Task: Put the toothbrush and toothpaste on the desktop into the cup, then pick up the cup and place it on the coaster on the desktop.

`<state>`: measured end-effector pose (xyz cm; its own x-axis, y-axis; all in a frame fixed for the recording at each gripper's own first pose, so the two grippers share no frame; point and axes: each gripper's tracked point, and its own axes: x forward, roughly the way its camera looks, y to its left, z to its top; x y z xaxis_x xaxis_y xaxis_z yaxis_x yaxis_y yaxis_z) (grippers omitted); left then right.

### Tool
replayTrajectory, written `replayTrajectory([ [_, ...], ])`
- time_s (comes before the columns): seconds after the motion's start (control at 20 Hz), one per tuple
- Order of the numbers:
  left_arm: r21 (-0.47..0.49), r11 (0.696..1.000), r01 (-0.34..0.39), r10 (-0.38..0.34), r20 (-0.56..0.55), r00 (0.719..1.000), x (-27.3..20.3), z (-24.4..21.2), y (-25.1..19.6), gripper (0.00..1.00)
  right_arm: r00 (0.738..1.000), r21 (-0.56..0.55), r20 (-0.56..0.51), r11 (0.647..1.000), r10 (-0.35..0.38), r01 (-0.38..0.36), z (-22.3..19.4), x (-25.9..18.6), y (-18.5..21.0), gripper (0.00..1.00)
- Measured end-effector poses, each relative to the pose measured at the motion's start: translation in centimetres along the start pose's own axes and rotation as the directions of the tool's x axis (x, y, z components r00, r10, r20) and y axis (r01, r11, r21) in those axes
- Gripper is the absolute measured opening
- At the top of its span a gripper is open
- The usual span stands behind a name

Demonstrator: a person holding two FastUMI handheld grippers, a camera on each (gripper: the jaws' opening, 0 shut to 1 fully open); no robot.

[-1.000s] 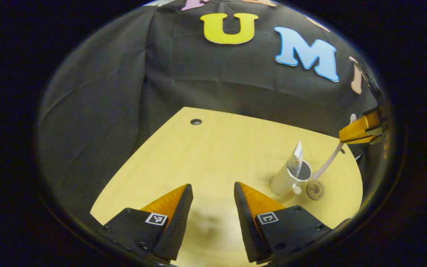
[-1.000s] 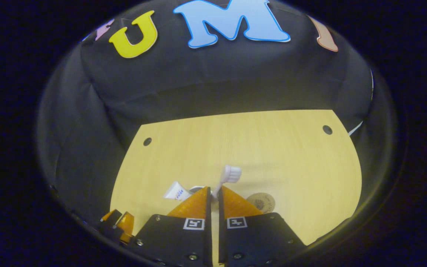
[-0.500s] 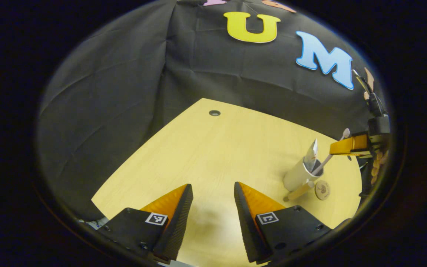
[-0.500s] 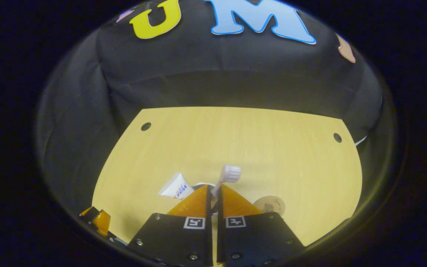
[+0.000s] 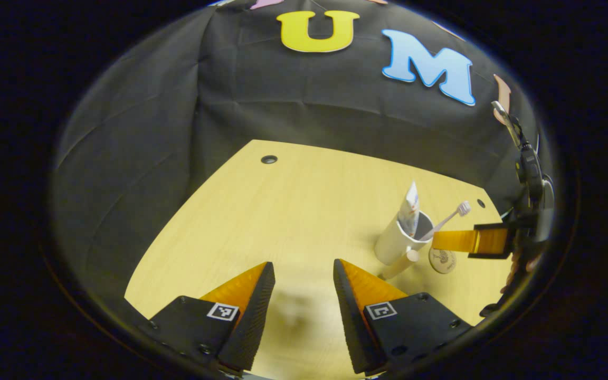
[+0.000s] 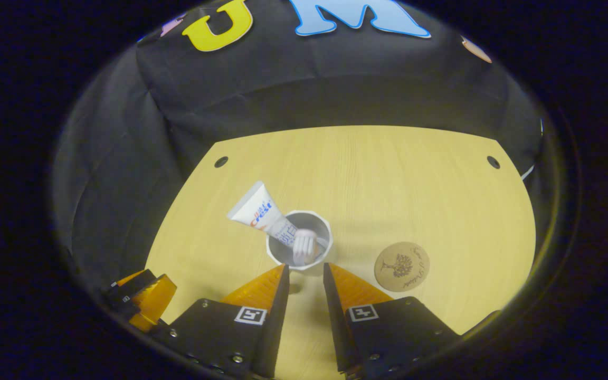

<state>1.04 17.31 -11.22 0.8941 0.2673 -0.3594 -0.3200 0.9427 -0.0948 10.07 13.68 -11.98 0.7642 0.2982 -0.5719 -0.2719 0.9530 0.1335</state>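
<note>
Standing in the cup (image 6: 299, 248) are the toothpaste (image 6: 262, 214) and toothbrush (image 6: 304, 246), leant on its rim. The right gripper (image 6: 304, 279) is held just behind it, jaws parted, empty; the left gripper (image 5: 304, 285) is kept well apart, jaws spread. The coaster (image 6: 402, 266) lies beside, on the tabletop (image 6: 388, 179).

Matt wood-grain desktop (image 6: 388, 179) — coaster (image 6: 402, 266) perhaps cork.
</note>
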Motion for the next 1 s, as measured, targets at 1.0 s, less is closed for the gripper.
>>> replayTrajectory([
  [1.0, 0.211, 0.916, 0.34, -0.217, -0.453, 0.865, 4.4, -2.3, -13.0, 0.67, 0.984, 0.375, -0.077, 0.909, -0.164, 0.181, -12.3, -6.4, -14.7, 0.38],
])
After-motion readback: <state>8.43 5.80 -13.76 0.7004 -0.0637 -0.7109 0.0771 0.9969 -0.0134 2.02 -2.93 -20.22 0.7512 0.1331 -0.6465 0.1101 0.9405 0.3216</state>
